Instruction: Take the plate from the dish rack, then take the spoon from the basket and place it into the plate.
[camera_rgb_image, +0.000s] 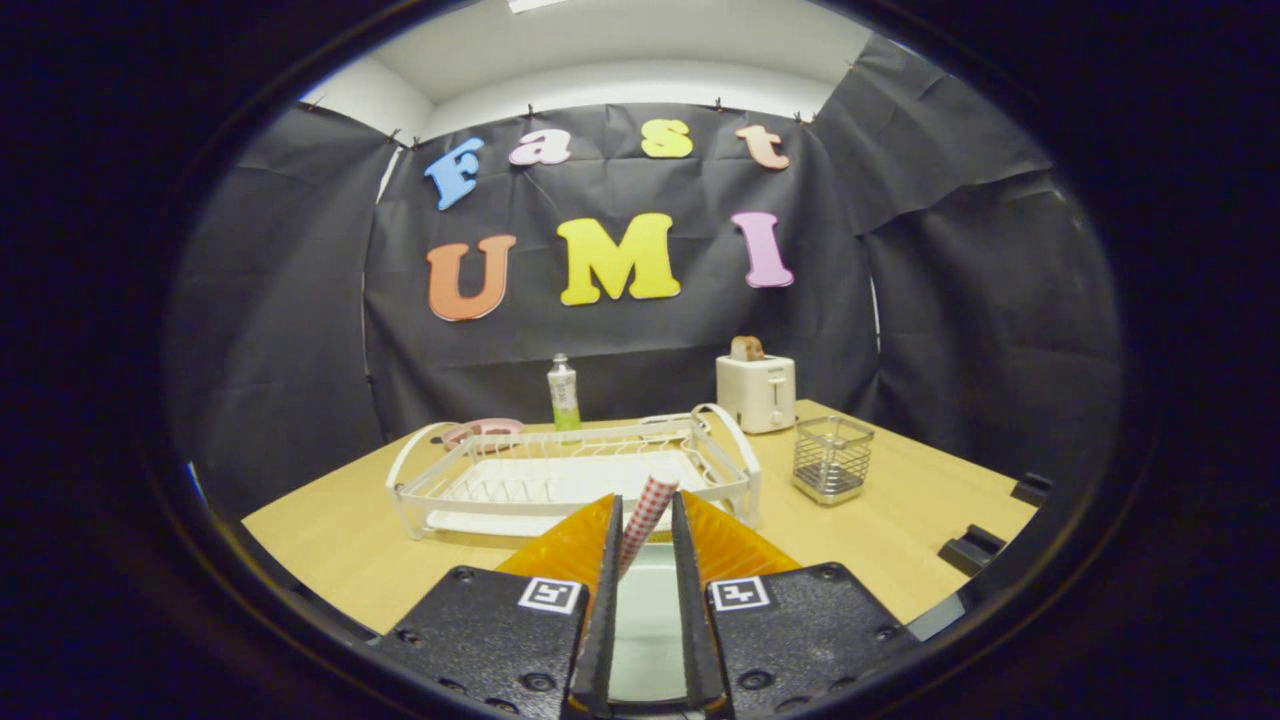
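You see a smooth, pale wood-grain table (880, 540) under a glossy white coated-wire dish rack (560, 475). The basket (832, 458) is shiny metal mesh. The toaster (757, 392) looks like smooth white plastic. A checked, matt spoon handle (645, 515) stands between your gripper (646, 525) fingers.

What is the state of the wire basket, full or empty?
Empty: nothing stands inside the wire basket; its mesh shows only its own base. The spoon is held between the tongs.
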